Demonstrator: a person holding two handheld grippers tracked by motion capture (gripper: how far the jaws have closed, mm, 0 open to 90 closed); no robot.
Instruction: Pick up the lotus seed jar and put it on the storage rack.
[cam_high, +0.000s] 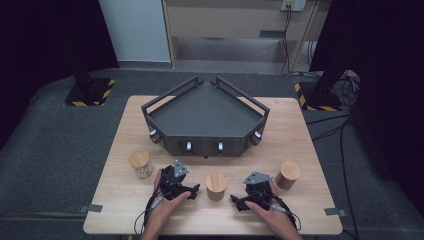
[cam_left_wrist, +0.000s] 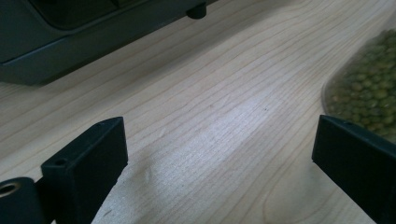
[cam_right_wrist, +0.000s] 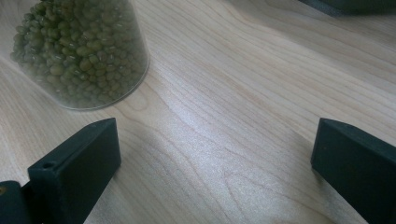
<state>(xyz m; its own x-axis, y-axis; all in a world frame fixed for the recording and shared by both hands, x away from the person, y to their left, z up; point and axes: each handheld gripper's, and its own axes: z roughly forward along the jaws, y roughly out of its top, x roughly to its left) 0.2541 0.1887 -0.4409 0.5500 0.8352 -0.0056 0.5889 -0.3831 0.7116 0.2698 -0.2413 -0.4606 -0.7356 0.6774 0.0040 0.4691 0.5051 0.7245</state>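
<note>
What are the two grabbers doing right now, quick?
Left gripper: open, holding nothing, with the jar of green beans beside one jaw.
Right gripper: open, holding nothing, bare table between its jaws.

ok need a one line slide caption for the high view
Two hand-held grippers, left gripper and right gripper, flank a wooden-lidded jar in front of a dark corner tray.
</note>
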